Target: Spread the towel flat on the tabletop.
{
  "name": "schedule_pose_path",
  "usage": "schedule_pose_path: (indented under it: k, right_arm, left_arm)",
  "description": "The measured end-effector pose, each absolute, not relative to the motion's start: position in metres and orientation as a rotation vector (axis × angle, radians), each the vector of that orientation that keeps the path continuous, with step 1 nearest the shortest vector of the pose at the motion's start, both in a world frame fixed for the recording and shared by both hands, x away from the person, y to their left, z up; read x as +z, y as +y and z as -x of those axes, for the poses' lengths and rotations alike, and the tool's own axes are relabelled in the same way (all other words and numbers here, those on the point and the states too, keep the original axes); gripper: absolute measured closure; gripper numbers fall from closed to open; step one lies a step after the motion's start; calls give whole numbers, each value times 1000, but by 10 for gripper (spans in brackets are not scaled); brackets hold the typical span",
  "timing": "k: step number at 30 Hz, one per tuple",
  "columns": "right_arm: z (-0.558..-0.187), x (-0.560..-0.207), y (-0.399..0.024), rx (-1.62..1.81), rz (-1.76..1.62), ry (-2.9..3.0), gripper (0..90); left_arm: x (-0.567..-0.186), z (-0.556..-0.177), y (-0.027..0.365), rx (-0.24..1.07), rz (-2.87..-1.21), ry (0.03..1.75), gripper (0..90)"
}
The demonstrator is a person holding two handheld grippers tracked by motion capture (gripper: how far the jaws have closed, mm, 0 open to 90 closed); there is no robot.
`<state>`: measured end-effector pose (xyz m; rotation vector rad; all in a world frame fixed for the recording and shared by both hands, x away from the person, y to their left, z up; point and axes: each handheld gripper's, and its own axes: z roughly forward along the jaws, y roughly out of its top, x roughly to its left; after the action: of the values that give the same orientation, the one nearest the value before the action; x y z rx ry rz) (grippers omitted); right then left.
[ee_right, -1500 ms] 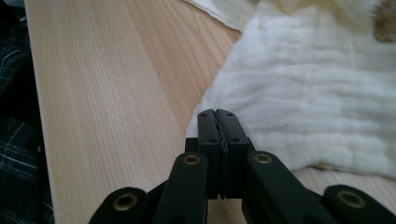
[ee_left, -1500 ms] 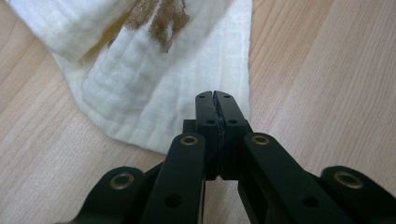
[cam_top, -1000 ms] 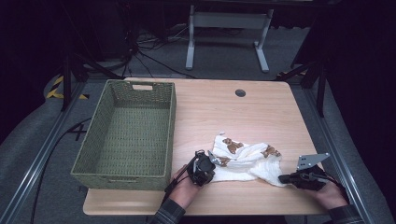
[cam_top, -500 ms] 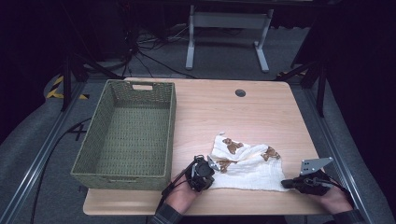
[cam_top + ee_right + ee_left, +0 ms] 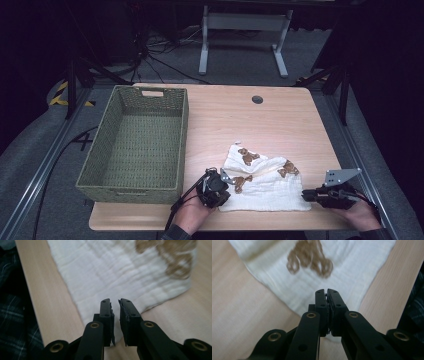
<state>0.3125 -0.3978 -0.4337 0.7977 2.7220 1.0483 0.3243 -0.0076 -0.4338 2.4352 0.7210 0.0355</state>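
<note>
Table [image 5: 280, 120] comes first, a big wooden one with lots of bare top. On its left side sits a green basket [image 5: 136, 145], and nothing is inside it. Near the front edge lies a white cloth [image 5: 265, 187] with brown bear shapes on it. It is spread out, a bit bumpy at the top, and it stays apart from the basket.

The left gripper [image 5: 220, 186] sits at the cloth's near left corner. In the left gripper view its jaws are pressed tight together over the cloth's edge, and it looks like they pinch the cloth, though the pinch itself is hard to see. The right gripper [image 5: 306, 195] is at the near right corner. In the right gripper view its jaws stand a little apart with the cloth's corner just under them, so it does not hold anything yet.

I think the job is only starting. One corner looks caught, the other still needs catching, and then comes folding or lifting.
</note>
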Motion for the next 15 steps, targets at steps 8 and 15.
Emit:
schedule_pose_path:
  k: [8,15]
  right_arm:
    - [-350,-418,-392,1100,-871,2595,732]
    - [-380,-412,-386,1144,-912,2562,708]
  left_arm:
    - [-425,-352,-20,64,-2374,724,832]
    - [-411,-378,-31,116,-2329,686,896]
